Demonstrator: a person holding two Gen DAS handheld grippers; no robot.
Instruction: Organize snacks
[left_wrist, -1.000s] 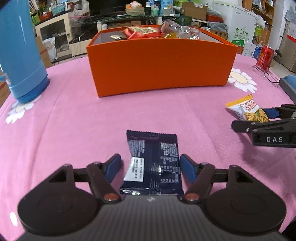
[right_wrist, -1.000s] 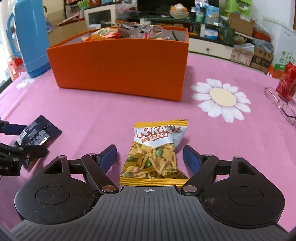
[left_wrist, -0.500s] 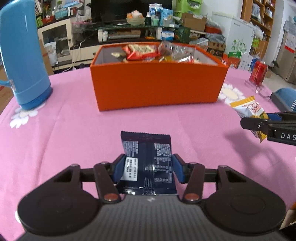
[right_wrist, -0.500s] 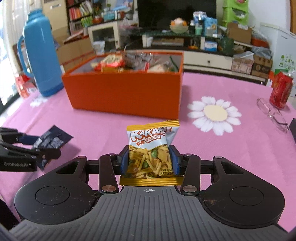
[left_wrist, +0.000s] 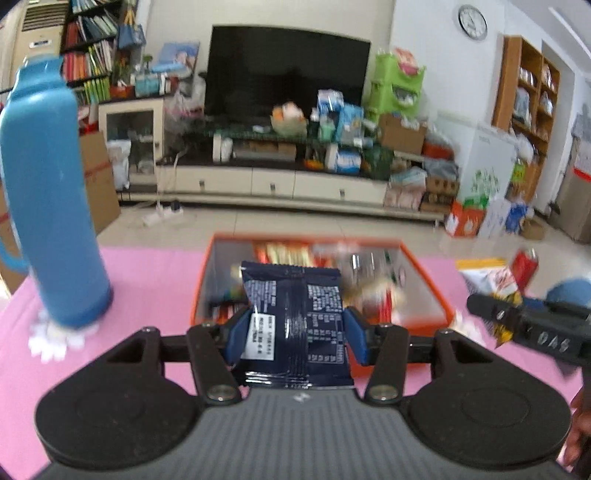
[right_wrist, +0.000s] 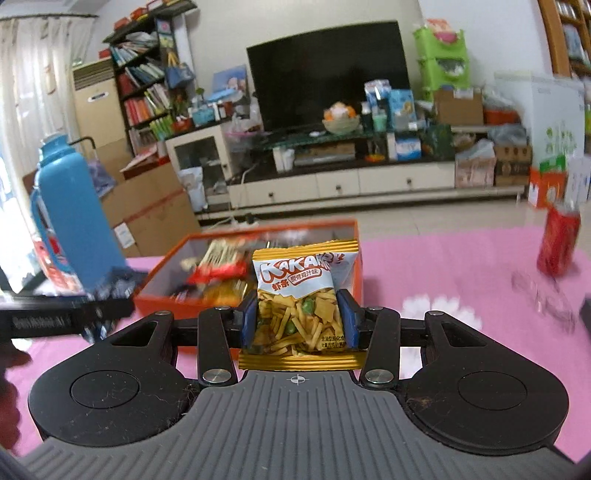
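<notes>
Both wrist views toward orange box (left_wrist: 436, 295)

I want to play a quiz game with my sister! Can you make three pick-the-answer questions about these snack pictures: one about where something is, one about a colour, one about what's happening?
1. Where does the blue flask stand?
A. inside the box
B. on the pink tablecloth, left of the box
C. on the floor

2. What colour is the box with snacks in it?
A. orange
B. green
C. white

3. What is the right gripper doing?
A. hanging open and empty
B. lying on the table
C. squeezing a snack packet

Answers:
1. B: the blue flask stands on the pink tablecloth, left of the box.
2. A: its walls are orange.
3. C: the right gripper has its fingers pressed on the yellow snack packet.
</notes>
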